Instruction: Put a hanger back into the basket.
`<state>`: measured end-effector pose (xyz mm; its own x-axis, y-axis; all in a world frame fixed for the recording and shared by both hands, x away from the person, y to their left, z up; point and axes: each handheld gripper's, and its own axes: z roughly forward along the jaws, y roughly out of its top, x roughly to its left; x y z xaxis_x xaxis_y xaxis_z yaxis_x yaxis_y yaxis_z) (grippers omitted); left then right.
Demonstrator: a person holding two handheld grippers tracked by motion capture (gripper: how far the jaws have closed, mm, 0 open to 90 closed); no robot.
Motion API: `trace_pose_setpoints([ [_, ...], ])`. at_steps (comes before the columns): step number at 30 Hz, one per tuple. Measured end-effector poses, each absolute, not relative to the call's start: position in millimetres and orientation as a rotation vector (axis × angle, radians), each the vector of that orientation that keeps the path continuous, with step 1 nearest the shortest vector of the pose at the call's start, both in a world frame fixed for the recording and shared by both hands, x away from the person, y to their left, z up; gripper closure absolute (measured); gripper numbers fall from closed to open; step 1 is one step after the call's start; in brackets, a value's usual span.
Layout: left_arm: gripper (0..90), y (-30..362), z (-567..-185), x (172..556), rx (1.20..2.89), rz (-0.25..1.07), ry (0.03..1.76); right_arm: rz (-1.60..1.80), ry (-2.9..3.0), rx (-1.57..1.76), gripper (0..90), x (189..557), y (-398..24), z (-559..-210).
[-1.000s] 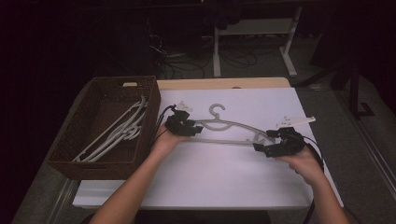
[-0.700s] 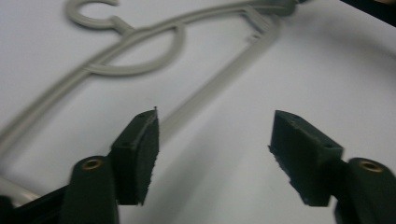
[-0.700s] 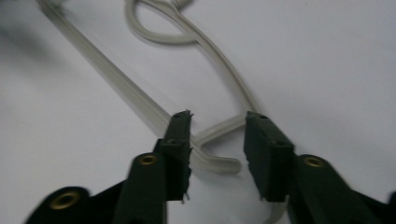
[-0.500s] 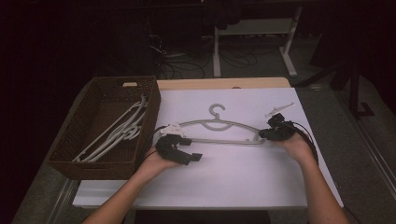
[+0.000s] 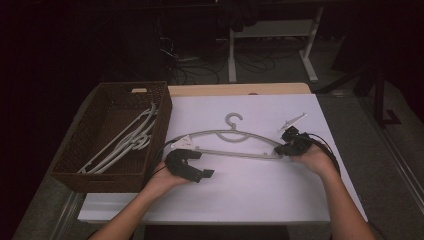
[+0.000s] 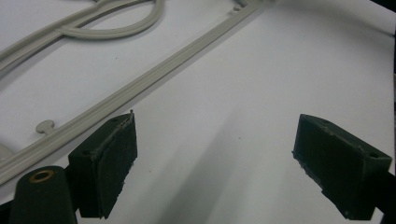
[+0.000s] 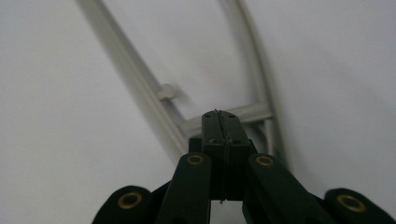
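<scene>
Grey plastic hanger (image 5: 235, 142), flat on white table (image 5: 260, 195), hook up

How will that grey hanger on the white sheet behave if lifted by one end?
The hanger looks like thin moulded plastic, so probably light and fairly stiff, with some flex along its long bar. Held at one tip, it would likely sag or swing. It lies flat, so rolling seems unlikely.

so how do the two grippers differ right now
The left gripper has its jaws wide apart with nothing between them, beside the hanger; they have just been opening. The right gripper has its jaws pressed together at the hanger's right end; whether they pinch it is unclear. Both are black and hand-held over the white table.
</scene>
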<state>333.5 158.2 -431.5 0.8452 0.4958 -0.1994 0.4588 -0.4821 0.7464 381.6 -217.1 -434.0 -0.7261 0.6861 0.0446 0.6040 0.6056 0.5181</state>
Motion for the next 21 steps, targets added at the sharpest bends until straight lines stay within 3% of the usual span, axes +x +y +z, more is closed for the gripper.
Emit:
trace_pose_setpoints([
  [16, 13.8, 162, -434, 336, 2.160, 0.087, 0.730, 0.941, 2.854, 0.841, 88.9, 298, -188, -435],
  [21, 13.8, 163, -434, 336, 2.164, 0.092, 0.731, 0.927, 2.850, 0.777, 88.8, 289, -180, -431],
])
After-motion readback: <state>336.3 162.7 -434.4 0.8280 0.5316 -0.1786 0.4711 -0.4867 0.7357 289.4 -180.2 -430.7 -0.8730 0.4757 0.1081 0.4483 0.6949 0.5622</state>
